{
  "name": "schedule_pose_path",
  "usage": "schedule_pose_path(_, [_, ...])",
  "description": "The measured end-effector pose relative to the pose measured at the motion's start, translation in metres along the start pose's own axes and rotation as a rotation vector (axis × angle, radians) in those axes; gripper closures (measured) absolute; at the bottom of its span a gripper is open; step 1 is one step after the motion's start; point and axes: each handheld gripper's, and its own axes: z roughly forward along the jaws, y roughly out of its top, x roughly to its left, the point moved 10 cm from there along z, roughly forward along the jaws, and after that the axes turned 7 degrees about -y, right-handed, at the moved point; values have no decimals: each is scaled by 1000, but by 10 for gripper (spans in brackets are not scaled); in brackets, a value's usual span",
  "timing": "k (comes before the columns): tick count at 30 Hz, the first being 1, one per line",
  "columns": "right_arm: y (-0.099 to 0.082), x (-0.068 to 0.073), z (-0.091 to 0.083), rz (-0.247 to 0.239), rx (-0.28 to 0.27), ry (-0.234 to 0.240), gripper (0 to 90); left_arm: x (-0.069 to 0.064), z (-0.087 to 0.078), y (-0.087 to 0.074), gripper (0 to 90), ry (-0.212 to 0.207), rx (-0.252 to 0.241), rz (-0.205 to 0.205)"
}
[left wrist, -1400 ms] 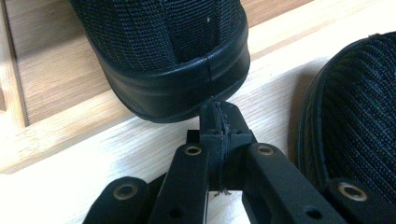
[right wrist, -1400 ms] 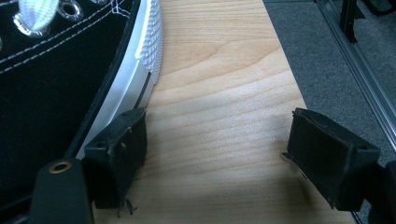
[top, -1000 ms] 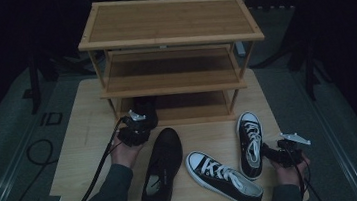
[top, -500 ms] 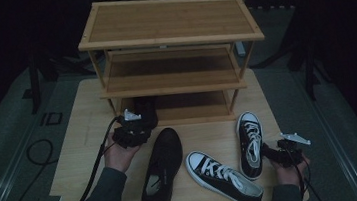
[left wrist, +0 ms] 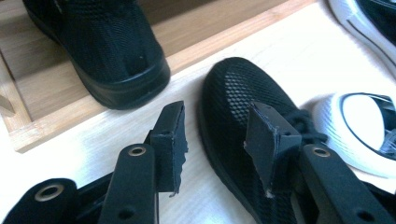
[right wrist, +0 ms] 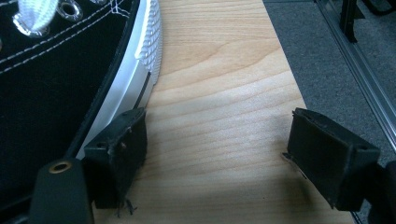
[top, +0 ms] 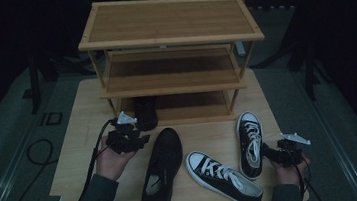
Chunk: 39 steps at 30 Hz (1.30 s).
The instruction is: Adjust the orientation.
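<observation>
The left tool (top: 143,138) hangs above the tabletop (top: 79,136) just in front of the wooden shoe rack (top: 171,46); its jaws have just been opening and now stand wide apart with nothing between them. In the left gripper view the left tool's pads (left wrist: 173,135) frame bare tabletop and the toe of a black mesh shoe (left wrist: 243,93); that shoe lies flat on the tabletop, toe toward the rack, just right of the left hand (top: 115,160). A second black mesh shoe (top: 145,113) sits on the rack's bottom shelf (top: 193,111), at its left end, heel facing out toward the person; in the left gripper view its heel (left wrist: 116,60) is just beyond the tool and apart from it. Two black canvas sneakers with white soles lie on the right half of the tabletop; one sneaker (top: 224,176) is angled across the front, the other sneaker (top: 250,143) points toward the rack. The right tool (top: 267,154) rests low at the right front edge of the tabletop, jaws open and empty; in the right gripper view its left pad (right wrist: 121,149) sits just beside the white sole of the nearer sneaker (right wrist: 70,70); whether they touch I cannot tell.
</observation>
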Motion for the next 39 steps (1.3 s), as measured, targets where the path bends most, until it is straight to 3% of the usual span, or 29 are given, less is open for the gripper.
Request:
schedule_pose_path(13, [0, 0, 0, 0, 0, 0, 196, -28, -21, -9, 576, -54, 33, 27])
schedule_pose_path(24, [0, 0, 0, 0, 0, 0, 196, -53, -27, -20, 576, -81, 58, 59])
schedule_pose_path(34, [0, 0, 0, 0, 0, 0, 196, -67, -23, -33, 571, -71, 119, 88])
schedule_pose_path(39, [0, 0, 0, 0, 0, 0, 196, -68, -16, -40, 608, -46, 160, 99])
